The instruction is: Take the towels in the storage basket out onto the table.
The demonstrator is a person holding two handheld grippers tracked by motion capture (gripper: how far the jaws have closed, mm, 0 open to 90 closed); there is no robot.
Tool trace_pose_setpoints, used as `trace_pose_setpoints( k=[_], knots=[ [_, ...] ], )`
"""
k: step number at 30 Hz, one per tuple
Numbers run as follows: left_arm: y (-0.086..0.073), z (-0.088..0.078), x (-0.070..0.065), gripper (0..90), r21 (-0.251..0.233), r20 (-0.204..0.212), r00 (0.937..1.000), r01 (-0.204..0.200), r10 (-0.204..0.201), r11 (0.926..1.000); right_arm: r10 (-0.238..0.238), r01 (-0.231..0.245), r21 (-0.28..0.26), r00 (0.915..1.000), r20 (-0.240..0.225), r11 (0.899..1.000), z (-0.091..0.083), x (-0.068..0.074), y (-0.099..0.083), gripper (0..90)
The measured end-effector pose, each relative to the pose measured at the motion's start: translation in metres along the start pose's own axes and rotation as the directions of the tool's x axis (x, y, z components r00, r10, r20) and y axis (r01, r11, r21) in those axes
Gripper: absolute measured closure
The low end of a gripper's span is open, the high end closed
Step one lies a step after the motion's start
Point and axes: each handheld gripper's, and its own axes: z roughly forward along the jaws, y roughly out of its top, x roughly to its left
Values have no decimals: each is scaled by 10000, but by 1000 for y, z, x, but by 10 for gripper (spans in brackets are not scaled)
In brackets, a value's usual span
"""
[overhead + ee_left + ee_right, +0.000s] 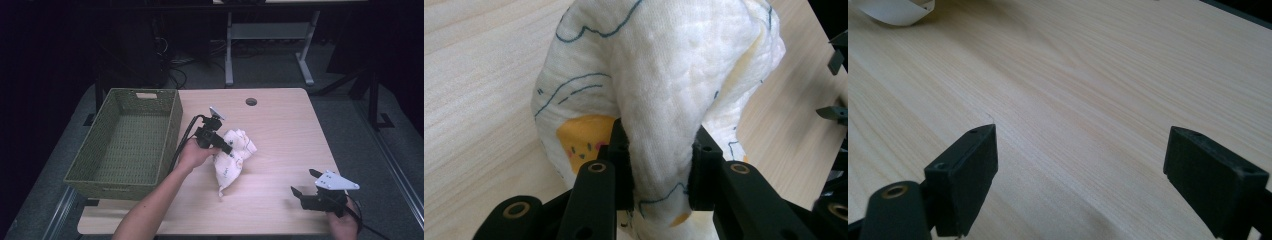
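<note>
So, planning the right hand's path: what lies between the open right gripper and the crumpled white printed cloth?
Only bare pale wooden tabletop between right gripper and cloth, per the high view.

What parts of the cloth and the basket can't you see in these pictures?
- Cloth, left gripper view: its lower end is cut off by the bottom edge, behind the left gripper shut on it.
- Cloth, high view: the printed pattern is too small to read; the gripper covers part of it.
- Basket, high view: its near wall hides the adjacent inside floor.
- Right gripper, right gripper view: the cloth is cut off by the top edge.
</note>
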Motion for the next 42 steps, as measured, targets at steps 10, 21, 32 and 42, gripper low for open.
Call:
trace_pose_setpoints(
  k=[10, 21, 32, 42],
  knots=[
    [-3, 17, 2, 642, 146, -9, 10000, 53, -53, 9999, 45, -45, -40, 10000, -4, 10000, 0, 0, 0, 137],
    [-4, 21, 0, 643, -191, 163, 9998, 130, -127, 9997, 46, -46, -72, 10000, -17, 10000, -1, 0, -1, 137],
    [-6, 13, -5, 526, -877, 795, 9968, 143, -73, 9960, -155, 155, -11, 9999, -50, 9999, 0, 2, 0, 137],
    [-10, 7, -11, 430, -1007, 762, 9964, -290, 368, 9945, -203, 203, 40, 9998, -27, 9998, 3, 3, 1, 137]
  ],
)
